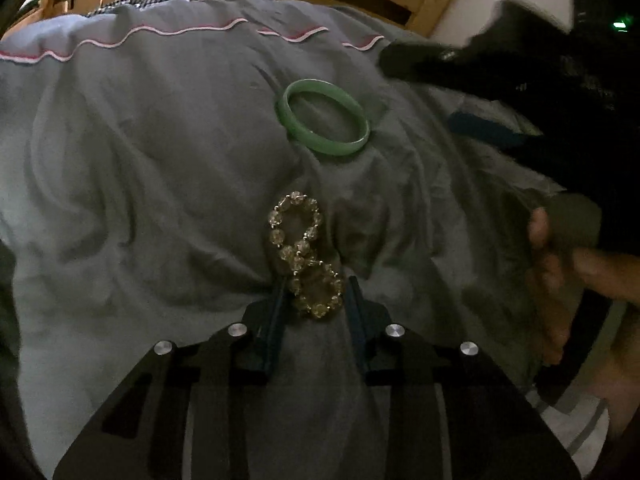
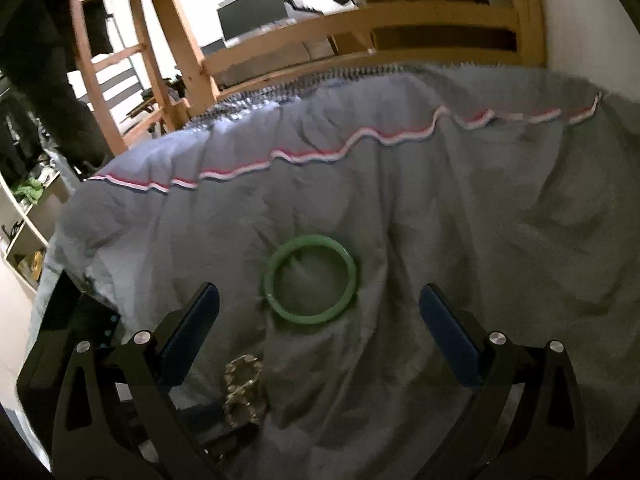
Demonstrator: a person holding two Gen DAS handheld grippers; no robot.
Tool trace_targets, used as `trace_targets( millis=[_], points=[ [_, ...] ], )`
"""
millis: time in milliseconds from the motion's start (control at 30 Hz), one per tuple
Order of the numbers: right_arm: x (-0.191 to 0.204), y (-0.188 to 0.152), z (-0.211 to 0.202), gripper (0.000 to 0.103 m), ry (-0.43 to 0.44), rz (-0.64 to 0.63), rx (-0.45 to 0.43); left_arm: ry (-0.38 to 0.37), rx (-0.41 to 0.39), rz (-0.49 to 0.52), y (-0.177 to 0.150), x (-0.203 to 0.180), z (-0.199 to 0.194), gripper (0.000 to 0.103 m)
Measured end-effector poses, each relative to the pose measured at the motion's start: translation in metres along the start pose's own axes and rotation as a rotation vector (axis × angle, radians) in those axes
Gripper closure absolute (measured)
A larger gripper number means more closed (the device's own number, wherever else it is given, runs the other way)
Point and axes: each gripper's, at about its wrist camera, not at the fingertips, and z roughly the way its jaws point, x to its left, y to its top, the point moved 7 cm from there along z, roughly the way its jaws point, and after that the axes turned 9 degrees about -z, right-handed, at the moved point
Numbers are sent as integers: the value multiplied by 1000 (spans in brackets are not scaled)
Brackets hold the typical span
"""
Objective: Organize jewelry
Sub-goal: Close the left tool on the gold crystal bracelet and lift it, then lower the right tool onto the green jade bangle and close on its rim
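Observation:
A green bangle (image 1: pixel 325 120) lies flat on the grey quilt; it also shows in the right wrist view (image 2: pixel 310 278). A clear-bead bracelet (image 1: pixel 306 256), twisted into a figure eight, lies on the quilt with its near loop between my left gripper's (image 1: pixel 318 296) fingers, which stand narrowly apart on either side of it. It also shows in the right wrist view (image 2: pixel 244 392). My right gripper (image 2: pixel 320 312) is wide open and empty, hovering just short of the bangle. It appears as a dark blurred shape in the left wrist view (image 1: pixel 480 80).
The grey quilt (image 2: pixel 480 220) with a red-and-white trim covers a bed with a wooden frame (image 2: pixel 360 28) at the back. A wooden ladder (image 2: pixel 104 40) and shelves (image 2: pixel 28 220) stand at the left. A white wall is at the right.

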Motion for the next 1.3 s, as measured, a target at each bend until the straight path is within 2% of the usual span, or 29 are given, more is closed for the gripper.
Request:
trace_targets(
  millis=[67, 133, 267, 367, 433, 533, 600, 800, 867, 933, 1100, 1200, 1300],
  points=[
    [-2, -1, 10, 11, -6, 5, 15, -8, -1, -8, 0, 1, -1, 81],
    [-4, -3, 20, 27, -18, 0, 35, -14, 3, -22, 0, 4, -3, 85],
    [1, -13, 37, 31, 0, -15, 79, -14, 11, -39, 0, 7, -6, 95],
    [1, -21, 44, 43, -44, -44, 94, 0, 19, -45, 0, 8, -9, 95],
    [-3, -21, 43, 59, -67, -35, 91, 13, 13, -40, 1, 8, -14, 95],
    [-10, -20, 40, 73, -64, 2, 80, 29, -1, -32, 0, 6, -20, 95],
    [-12, -20, 38, 75, -59, 11, 76, 28, -15, -32, 3, 7, -26, 95],
    [-15, -21, 47, 72, -61, 17, 92, 43, -28, -32, 1, 12, -33, 95],
    [-15, -20, 46, 78, -71, 13, 83, 55, -34, -25, 3, 10, -33, 95],
    [-13, -17, 42, 91, -71, -1, 55, 57, -42, -21, 6, 7, -35, 95],
    [-13, -7, 28, 101, -57, 16, -11, 61, -75, -21, 11, 7, -44, 95],
    [-8, 2, 17, 101, -54, 10, -49, 64, -90, -22, 14, 8, -50, 95],
    [3, 4, 15, 99, -11, -1, -37, 64, -97, -22, 12, 8, -54, 95]
  ],
)
